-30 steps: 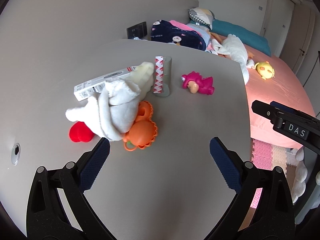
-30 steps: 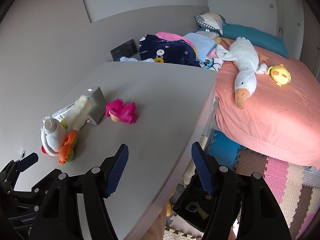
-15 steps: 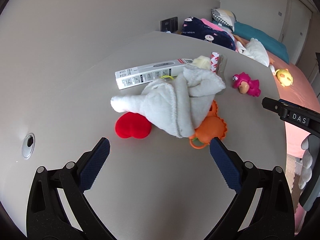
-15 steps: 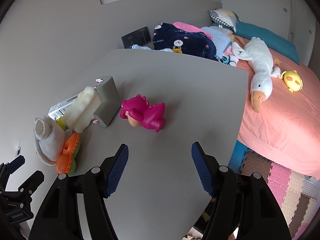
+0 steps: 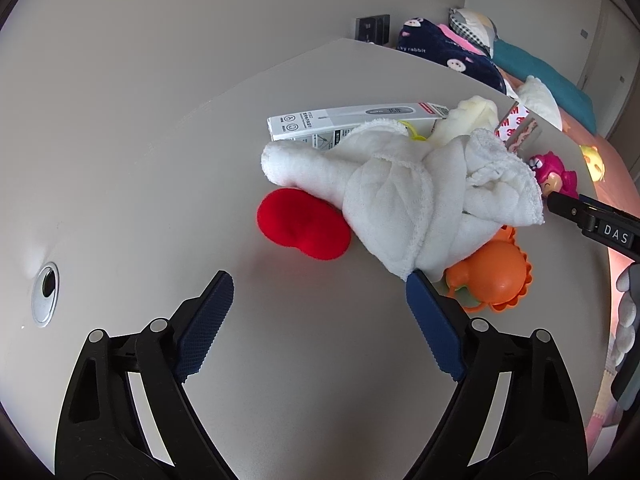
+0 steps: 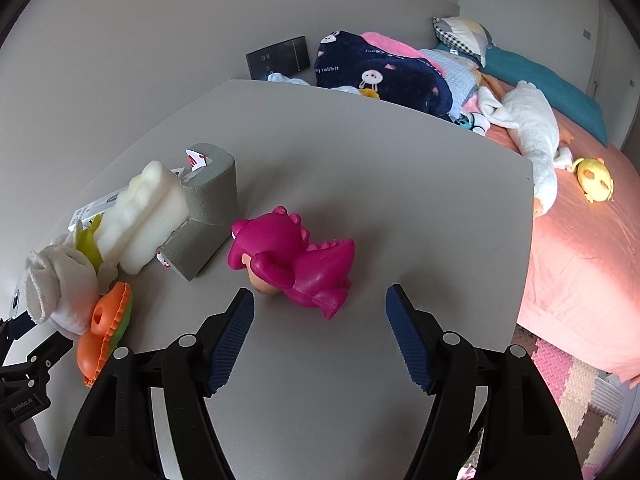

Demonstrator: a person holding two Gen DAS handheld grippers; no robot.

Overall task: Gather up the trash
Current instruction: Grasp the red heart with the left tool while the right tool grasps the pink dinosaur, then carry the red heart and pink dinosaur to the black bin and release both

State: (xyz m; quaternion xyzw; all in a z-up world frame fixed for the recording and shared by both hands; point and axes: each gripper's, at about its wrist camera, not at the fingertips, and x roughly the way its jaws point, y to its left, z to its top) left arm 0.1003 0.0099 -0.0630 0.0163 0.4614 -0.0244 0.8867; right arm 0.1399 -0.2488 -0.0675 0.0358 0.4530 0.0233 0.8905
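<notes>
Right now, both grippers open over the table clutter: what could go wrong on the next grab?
1. The white towel drapes over the orange toy and the white box; the open left gripper could snag the towel and drag those along.
2. The right gripper frames the pink dinosaur, likely a toy, not trash.
3. The gray foam strip leans on the cream sponge; a nudge may topple it.

A smooth grey desk [image 6: 380, 152] is set against plain pale grey walls [image 6: 120, 40]; a black wall switch panel [image 6: 279, 57] is mounted behind it; a bed with a salmon-pink sheet [image 6: 580, 248] is seen beside it; pastel foam floor mats [image 6: 560, 380] are laid below.
</notes>
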